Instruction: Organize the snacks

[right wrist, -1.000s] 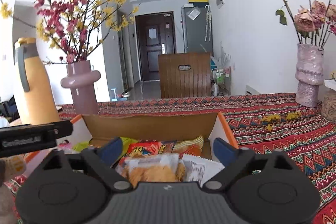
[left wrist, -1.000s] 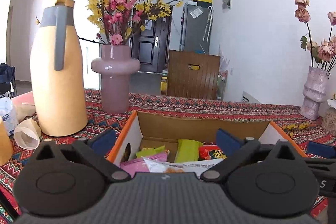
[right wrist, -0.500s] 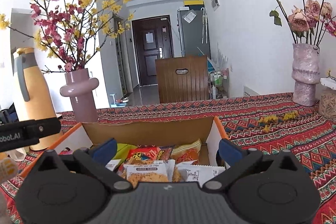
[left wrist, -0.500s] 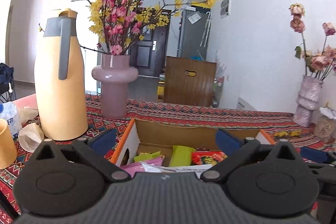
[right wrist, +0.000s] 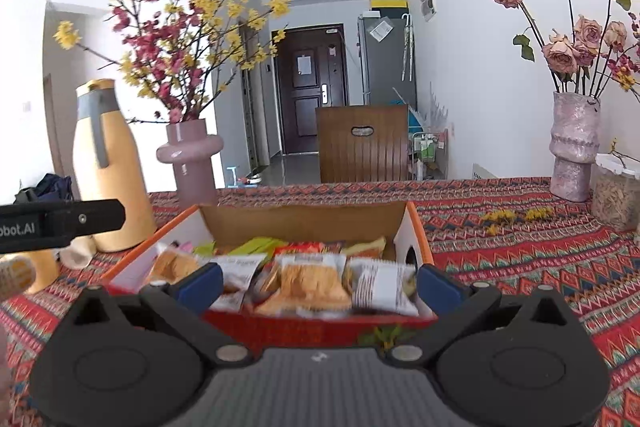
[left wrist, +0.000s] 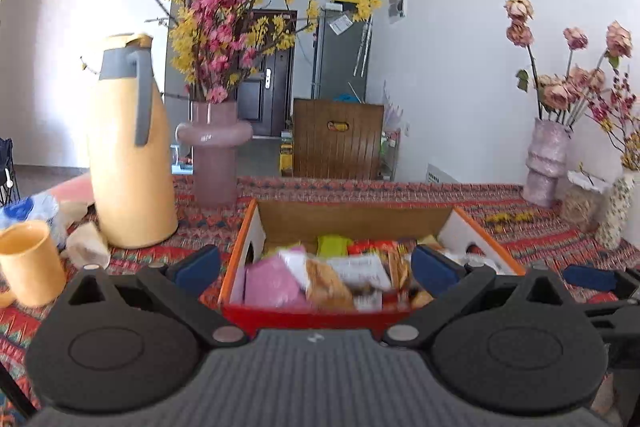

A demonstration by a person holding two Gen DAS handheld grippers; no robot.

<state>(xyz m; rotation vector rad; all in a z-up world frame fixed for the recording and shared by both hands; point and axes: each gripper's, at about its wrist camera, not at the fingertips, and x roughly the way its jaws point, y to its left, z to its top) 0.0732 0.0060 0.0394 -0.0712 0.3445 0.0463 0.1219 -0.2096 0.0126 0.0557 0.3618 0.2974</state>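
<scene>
Left gripper (left wrist: 316,269), black with blue pads: jaws spread wide, nothing between them, held back from the near wall of the open cardboard box with orange rims and a red front (left wrist: 316,313). Right gripper (right wrist: 318,281), same make: likewise splayed and empty, its pads just over the near rim of that box. Box contents: wrapped snacks lying loose and overlapping, among them a pink packet (left wrist: 272,285) at the near left, white-ended pastry packets (right wrist: 310,283) along the front, green and red packets (right wrist: 296,249) toward the back wall. Box stands on the surface under a red patterned cloth (right wrist: 520,259), long axis running across both views. Governing relation: the snacks lie straight ahead of and slightly below both grippers; the right one sits nearer, with the front pastry packets between its pads' line, the left faces the pink packet side. Whether the heap is sorted or awaiting sorting cannot be told. Adjacent: tall yellow jug with grey handle (left wrist: 128,147), pink vase of blossom (left wrist: 214,151), yellow mug (left wrist: 28,263).
</scene>
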